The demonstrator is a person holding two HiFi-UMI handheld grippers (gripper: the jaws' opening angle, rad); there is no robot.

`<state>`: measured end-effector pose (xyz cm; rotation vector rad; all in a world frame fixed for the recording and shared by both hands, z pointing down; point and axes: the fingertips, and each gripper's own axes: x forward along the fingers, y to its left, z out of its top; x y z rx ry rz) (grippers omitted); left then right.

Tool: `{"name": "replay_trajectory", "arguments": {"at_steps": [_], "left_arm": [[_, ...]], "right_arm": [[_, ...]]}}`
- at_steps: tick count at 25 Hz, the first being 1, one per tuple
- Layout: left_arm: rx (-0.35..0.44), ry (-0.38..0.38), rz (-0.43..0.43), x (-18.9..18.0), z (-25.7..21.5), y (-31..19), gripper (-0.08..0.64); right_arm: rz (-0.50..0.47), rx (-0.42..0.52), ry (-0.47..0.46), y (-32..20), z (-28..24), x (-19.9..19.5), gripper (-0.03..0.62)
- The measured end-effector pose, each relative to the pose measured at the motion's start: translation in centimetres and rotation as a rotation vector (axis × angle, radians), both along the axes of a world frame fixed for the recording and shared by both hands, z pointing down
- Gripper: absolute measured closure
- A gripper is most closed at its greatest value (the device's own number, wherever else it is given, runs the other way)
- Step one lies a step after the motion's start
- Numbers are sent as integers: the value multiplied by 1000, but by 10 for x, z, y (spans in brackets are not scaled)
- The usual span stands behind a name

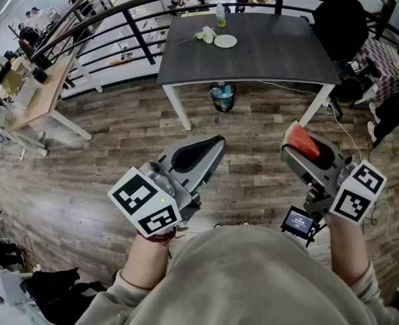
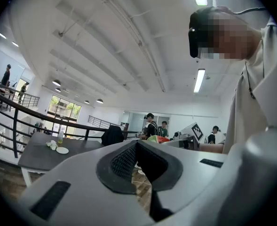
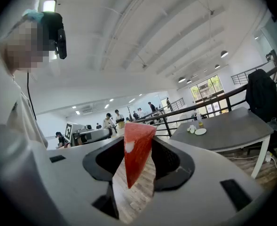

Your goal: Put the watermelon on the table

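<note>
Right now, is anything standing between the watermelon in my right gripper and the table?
Nothing visible does. Only bare floor lies between the watermelon in the right gripper and the table. The table's near half is free; a plate and bottle sit at its far edge.

Open-plan office mezzanine: desks (image 1: pixel 47 97), railing (image 1: pixel 137 38).

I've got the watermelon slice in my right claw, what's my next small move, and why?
Probably step forward toward the dark table. The right claw is shut on the watermelon slice, but the table stands well ahead across the wood floor, so the slice is not over it yet.
</note>
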<state>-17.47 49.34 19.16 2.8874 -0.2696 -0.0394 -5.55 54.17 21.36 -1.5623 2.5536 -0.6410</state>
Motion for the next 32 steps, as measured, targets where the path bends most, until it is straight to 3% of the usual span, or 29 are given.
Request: {"name": "replay_trajectory", "arguments": {"at_steps": [7,10,13,18,32], "left_arm": [[16,-9,7,0,-8,-6,554],[8,-12,18,4,-5,-4,554],[1,-17,29,13,-3,1,554],[-10,-19,40,25,-4,7,554],[-108,-51,-1,64,20,7,554]], "right_arm": [[-18,20,4,-7,-11,-9,397],[-5,9,-34,-3,-11,-5,397],[12,-2,-92,5,-12,5,397],[29,-8,-67,16,-9,19,397],[46,-16,-152,24,23,81,397]]}}
